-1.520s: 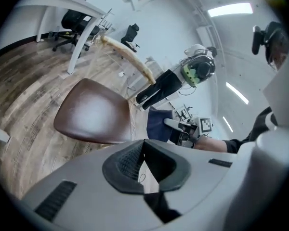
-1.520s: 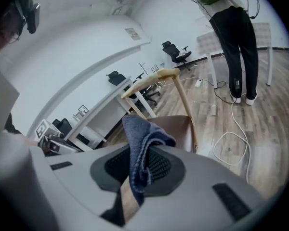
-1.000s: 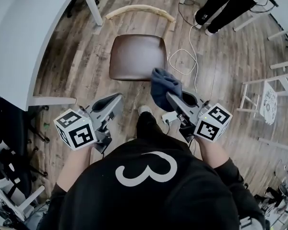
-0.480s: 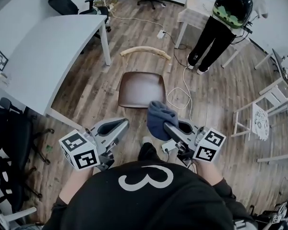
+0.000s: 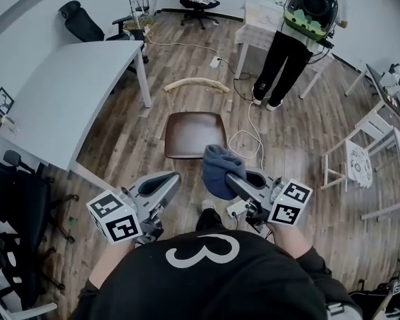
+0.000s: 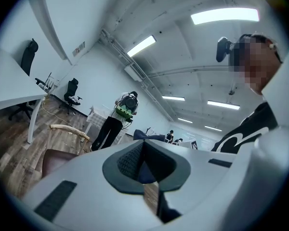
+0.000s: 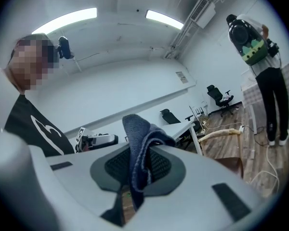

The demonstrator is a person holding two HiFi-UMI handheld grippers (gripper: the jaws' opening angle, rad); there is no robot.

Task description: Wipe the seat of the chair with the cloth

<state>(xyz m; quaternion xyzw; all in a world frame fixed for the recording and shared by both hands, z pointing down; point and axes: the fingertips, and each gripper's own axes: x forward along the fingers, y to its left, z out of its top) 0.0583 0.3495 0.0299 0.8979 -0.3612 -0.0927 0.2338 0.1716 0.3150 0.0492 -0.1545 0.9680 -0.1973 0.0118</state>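
The chair stands ahead of me with its brown seat (image 5: pixel 195 134) bare and its pale wooden backrest (image 5: pixel 196 83) on the far side. My right gripper (image 5: pixel 231 179) is shut on the dark blue cloth (image 5: pixel 217 168), which bunches up above its jaws just short of the seat's front edge. In the right gripper view the cloth (image 7: pixel 139 150) hangs pinched between the pads. To its left, my left gripper (image 5: pixel 169 178) is shut with nothing in it. The left gripper view shows its pads meeting, with the cloth (image 6: pixel 147 136) and the seat (image 6: pixel 55 160) beyond.
A white table (image 5: pixel 67 99) stands left of the chair. A person (image 5: pixel 295 42) stands behind it to the right. A white cable (image 5: pixel 249 136) loops on the wooden floor beside the seat. Black office chairs (image 5: pixel 17 202) sit at left, white chairs (image 5: pixel 363 155) at right.
The head view has lifted and takes in more of the room. The cloth in my right gripper has come back off the seat's front corner toward me. The left gripper stays low beside it.
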